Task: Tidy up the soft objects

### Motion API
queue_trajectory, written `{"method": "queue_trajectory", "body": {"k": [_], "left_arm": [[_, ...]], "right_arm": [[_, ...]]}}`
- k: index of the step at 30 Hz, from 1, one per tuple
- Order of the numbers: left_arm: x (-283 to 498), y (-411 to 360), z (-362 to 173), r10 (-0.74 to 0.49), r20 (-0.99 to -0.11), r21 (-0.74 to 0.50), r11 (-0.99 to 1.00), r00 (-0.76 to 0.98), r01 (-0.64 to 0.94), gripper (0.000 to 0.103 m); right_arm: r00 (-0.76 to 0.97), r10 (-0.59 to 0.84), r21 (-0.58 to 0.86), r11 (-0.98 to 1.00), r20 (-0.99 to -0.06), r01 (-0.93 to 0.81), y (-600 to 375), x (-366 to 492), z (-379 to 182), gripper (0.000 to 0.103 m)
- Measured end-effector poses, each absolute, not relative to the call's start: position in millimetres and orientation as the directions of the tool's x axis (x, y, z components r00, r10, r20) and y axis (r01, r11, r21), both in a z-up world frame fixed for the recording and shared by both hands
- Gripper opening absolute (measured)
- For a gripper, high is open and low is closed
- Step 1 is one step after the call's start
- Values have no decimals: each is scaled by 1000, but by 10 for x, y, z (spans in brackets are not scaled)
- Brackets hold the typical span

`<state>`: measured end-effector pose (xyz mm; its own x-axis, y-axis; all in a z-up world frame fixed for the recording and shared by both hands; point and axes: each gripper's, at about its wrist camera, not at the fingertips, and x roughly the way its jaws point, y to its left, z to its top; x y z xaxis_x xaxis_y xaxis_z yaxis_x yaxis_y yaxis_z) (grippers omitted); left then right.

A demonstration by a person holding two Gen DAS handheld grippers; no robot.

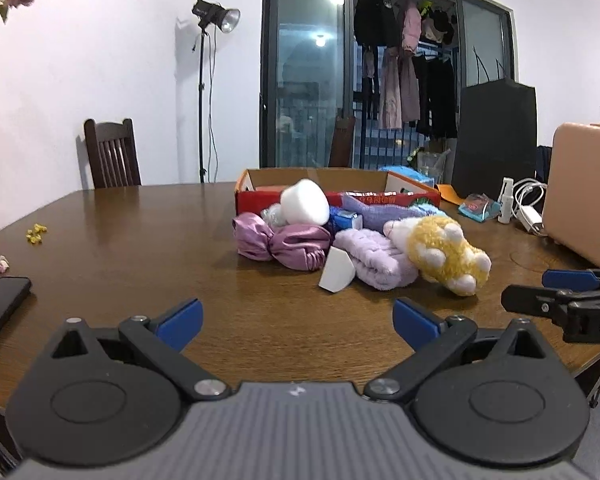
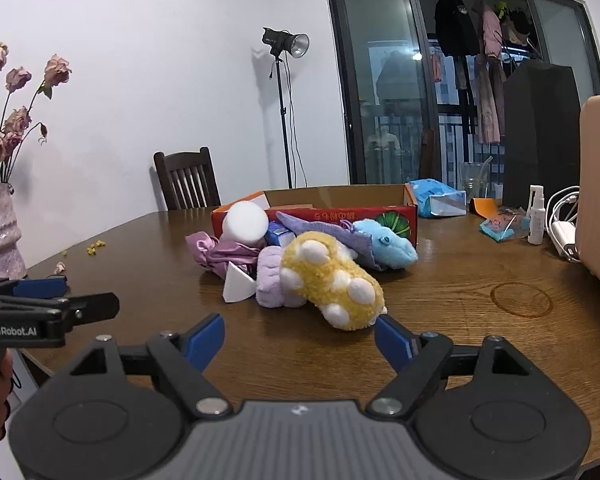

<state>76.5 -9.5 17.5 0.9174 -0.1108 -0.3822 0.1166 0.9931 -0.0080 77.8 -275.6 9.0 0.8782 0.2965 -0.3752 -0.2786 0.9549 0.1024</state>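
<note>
Both grippers, left (image 1: 298, 320) and right (image 2: 300, 338), hover spread (nothing between) near the yellow plush (image 2: 332, 280) on the table (image 2: 480, 280).

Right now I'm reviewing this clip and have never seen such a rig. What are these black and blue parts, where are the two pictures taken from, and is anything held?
No robot here: a person carries a handheld gripper in each hand, each with its own camera looking along its blue-padded fingers. One picture looks over the left gripper, the other over the right gripper. Both are open and hold nothing. On the wooden table lies a heap of soft things: a yellow plush toy, a lilac towel, a pink satin bow, a blue plush, in front of a cardboard box.
</note>
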Motion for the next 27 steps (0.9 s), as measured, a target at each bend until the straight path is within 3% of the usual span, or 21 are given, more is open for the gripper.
{"method": "queue_trajectory", "body": {"k": [8,13,15,18,22,27], "left_arm": [[1208,-222,50,-116,-430,0,992,895,128,103],[1470,-229,16,-96,-449,-5,994,889,105,103],[1539,-219,0,-86,-461,-12,996,883,91,103],[1557,-174,-10,-83,-468,-26,996,880,80,103],[1503,-102,-25,-71,-473,-34,997,878,62,103],[1376,-22,12,-87,-464,-81,995,882,56,103]], "right_arm": [[879,265,13,959,-397,-283,-2664,1319,49,81],[913,196,-182,944,-357,-274,-2290,1611,41,84],[911,195,-221,932,-362,-287,-2163,1739,34,80],[888,209,-165,940,-410,-298,-2166,1899,37,58],[862,286,-7,948,-418,-318,-2382,1775,176,55],[785,503,309,859,-362,-408,-2718,1340,315,55]]}}
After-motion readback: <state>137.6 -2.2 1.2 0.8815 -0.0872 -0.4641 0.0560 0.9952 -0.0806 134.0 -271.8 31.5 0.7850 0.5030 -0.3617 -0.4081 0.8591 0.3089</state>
